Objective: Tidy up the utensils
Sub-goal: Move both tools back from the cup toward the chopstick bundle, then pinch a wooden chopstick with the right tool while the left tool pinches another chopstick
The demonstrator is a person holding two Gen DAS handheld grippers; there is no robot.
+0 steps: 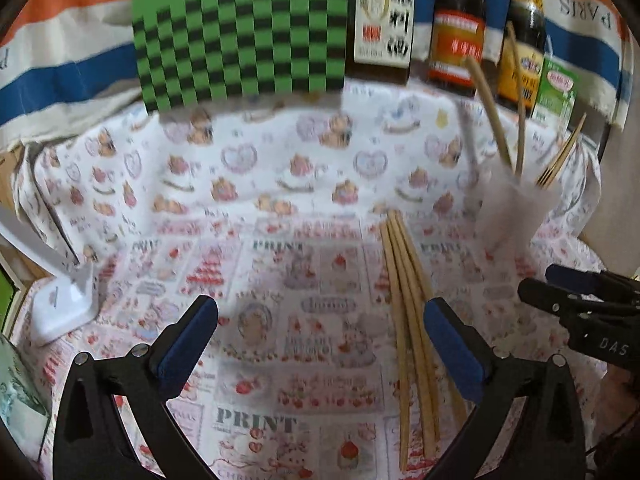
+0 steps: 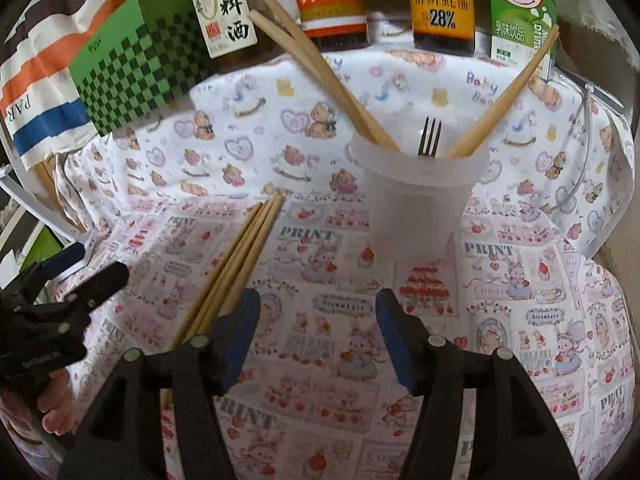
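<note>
Labels readable ahead of the right tongs: dark bottle marked "28%", green carton with "Drink" down its side, red-labelled bottle and white-labelled bottle in Chinese characters (not transcribed). Cloth on the surface repeats "PRINT"; farther cloth reads "Baby". Striped fabric behind shows "PARIS". Right tongs body bears "DAS".

Translucent cup stands just ahead of the right tongs; contents: metal fork, tines up, plus wooden utensils leaning out both sides.

Loose chopsticks lie bundled on the surface, beside the left tongs' right finger, left of the right tongs.

Both tongs wide apart, gripping nothing.
</note>
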